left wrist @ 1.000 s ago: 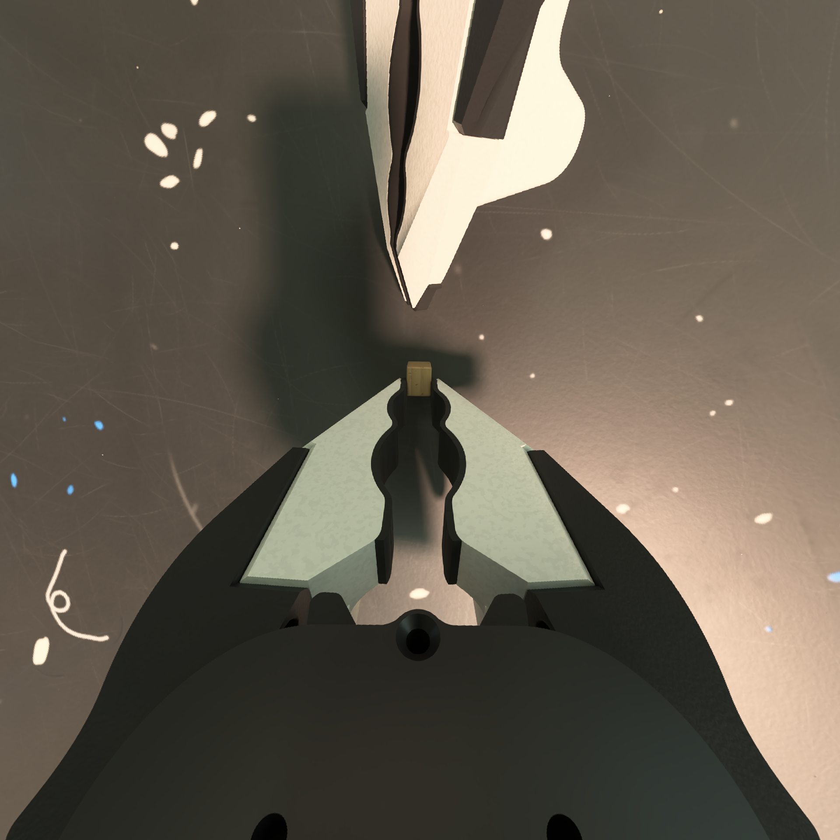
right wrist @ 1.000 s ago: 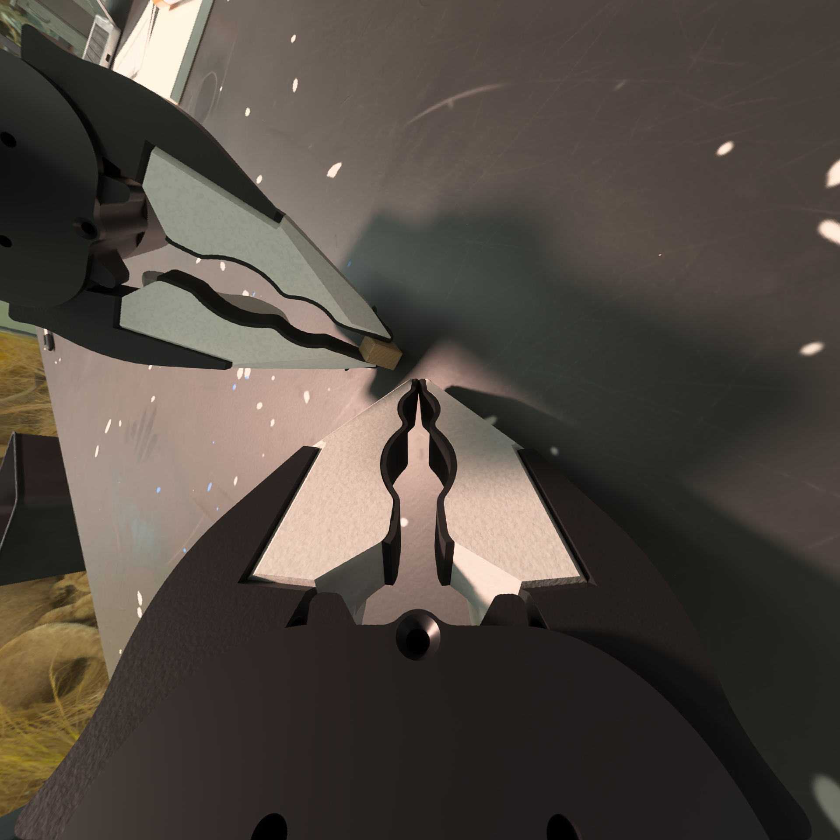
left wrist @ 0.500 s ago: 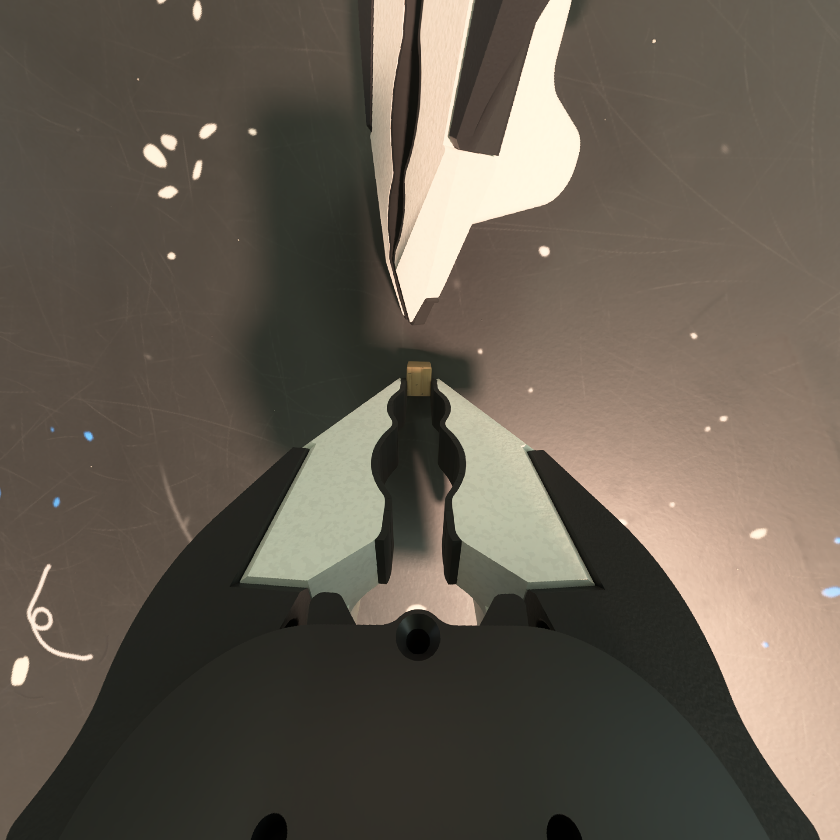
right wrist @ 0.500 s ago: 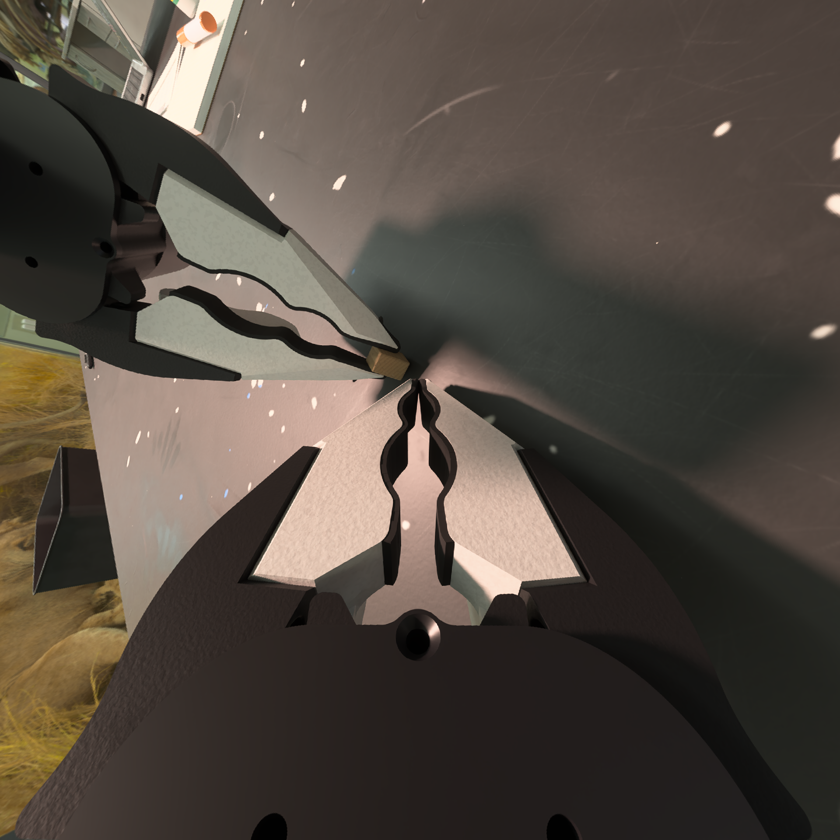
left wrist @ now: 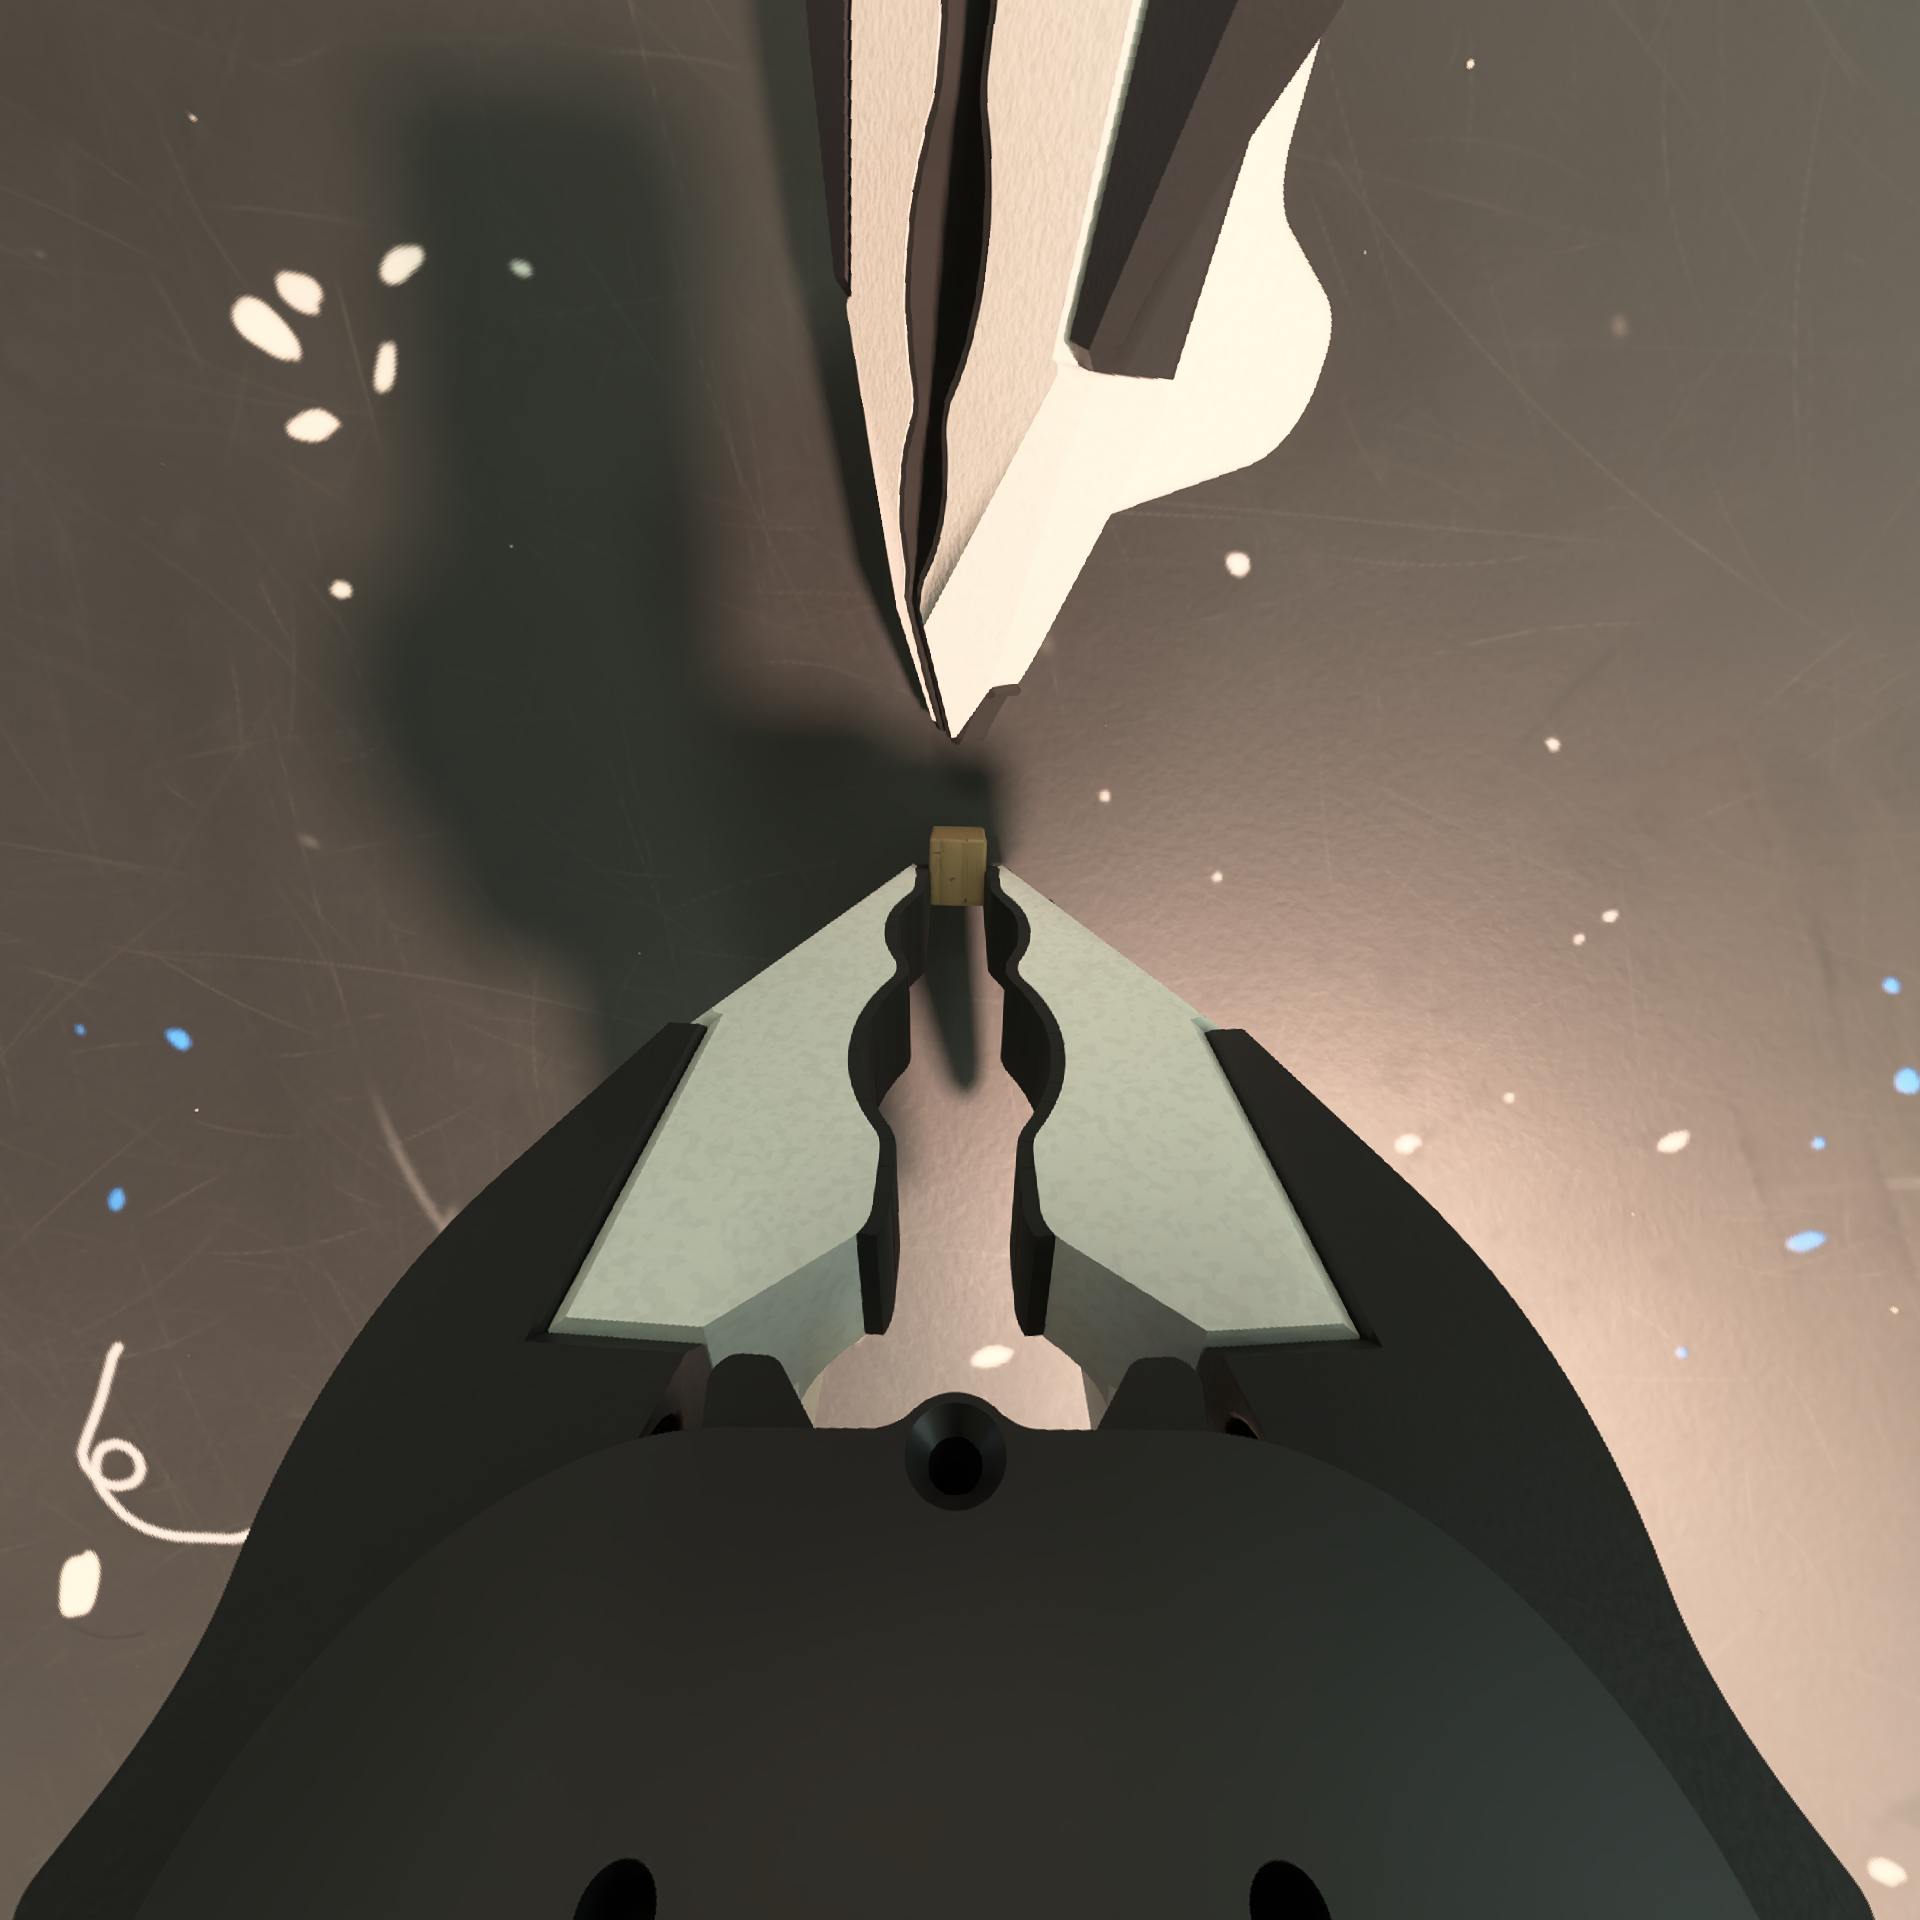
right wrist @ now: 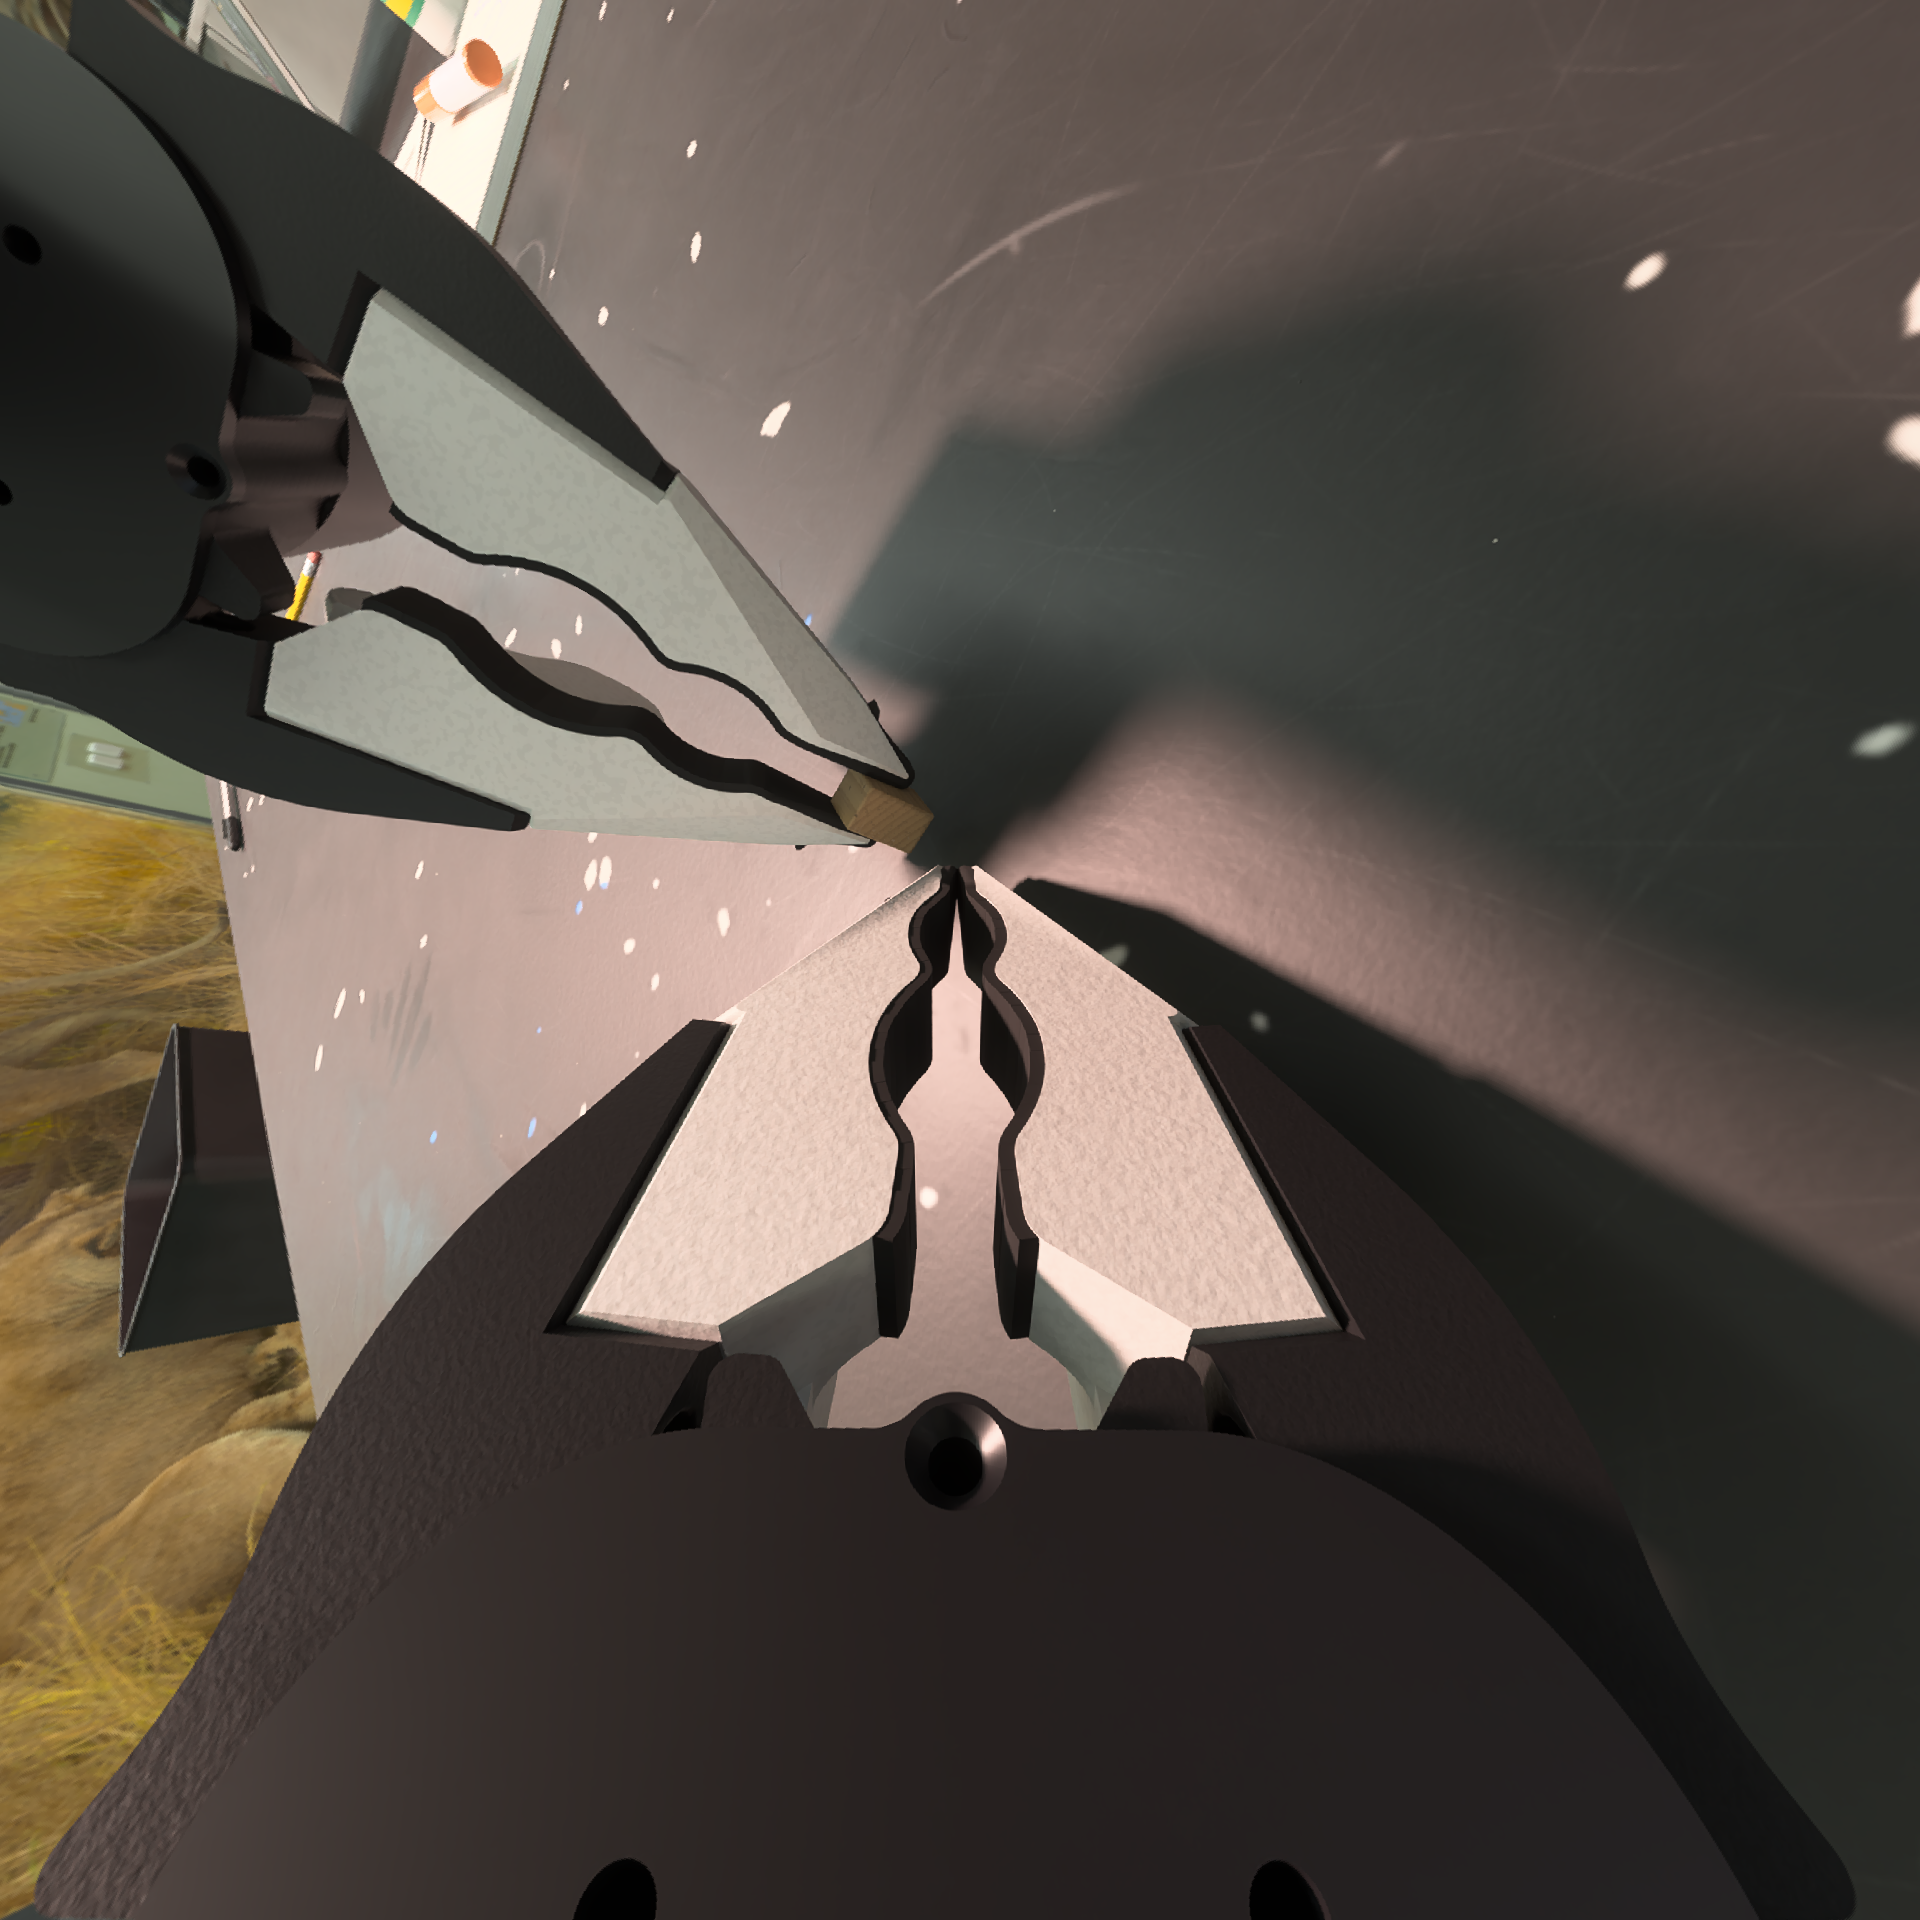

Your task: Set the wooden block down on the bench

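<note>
A small tan wooden block (left wrist: 957, 865) sits pinched between the fingertips of my left gripper (left wrist: 957, 883), just above the dark scratched bench top (left wrist: 1455, 727). In the right wrist view the same block (right wrist: 883, 812) shows at the tip of the left gripper (right wrist: 878, 805), very near or touching the bench (right wrist: 1351, 312). My right gripper (right wrist: 954, 881) is shut and empty, its tips just beside the block. It shows in the left wrist view (left wrist: 951, 727) pointing down at the block from above.
The bench is speckled with white and blue paint flecks (left wrist: 281, 322) and a white squiggle (left wrist: 114, 1455). Its left edge (right wrist: 249, 1039) shows in the right wrist view, with a dark bracket (right wrist: 197, 1195), a pencil (right wrist: 301, 587) and an orange-and-white roll (right wrist: 457, 83) farther back.
The left gripper with the block has come lower toward the bench, its shadow closing in on the block. The two grippers' tips have drawn a little closer together.
</note>
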You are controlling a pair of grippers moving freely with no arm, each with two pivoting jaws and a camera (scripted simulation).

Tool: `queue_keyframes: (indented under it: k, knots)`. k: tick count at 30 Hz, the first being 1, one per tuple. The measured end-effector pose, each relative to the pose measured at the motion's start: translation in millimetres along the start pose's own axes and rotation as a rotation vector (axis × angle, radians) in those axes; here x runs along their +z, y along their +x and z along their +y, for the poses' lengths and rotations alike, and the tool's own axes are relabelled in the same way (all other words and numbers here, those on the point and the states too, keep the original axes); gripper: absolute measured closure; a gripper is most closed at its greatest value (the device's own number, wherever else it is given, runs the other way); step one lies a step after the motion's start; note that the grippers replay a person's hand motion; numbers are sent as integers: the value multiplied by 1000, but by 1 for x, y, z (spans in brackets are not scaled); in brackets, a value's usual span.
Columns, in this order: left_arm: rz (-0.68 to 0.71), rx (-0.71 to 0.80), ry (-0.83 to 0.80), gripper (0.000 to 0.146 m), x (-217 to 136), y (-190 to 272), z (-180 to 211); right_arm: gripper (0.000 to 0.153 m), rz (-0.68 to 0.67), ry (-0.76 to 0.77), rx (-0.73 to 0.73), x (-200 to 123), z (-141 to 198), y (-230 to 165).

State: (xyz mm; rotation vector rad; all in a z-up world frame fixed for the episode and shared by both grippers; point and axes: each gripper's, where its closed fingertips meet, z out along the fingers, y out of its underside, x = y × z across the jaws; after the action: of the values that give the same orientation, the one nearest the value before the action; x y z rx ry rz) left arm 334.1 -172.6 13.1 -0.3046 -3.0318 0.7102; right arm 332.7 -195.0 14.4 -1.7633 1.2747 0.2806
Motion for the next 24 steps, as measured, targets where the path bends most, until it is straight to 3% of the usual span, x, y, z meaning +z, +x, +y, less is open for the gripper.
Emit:
queue_keyframes:
  k: [12,16,19,24]
  knots:
    - [80,-50,-54,136,2,1,1,153,-35,-24,46,1,-2,1]
    - [126,-50,-16,136,1,7,-9,153,14,-58,11,4,0,5]
    - [45,11,-84,137,7,3,-8,153,8,-47,8,4,0,4]
    - [61,-15,-55,136,7,5,-7,153,8,7,-5,-4,-2,3]
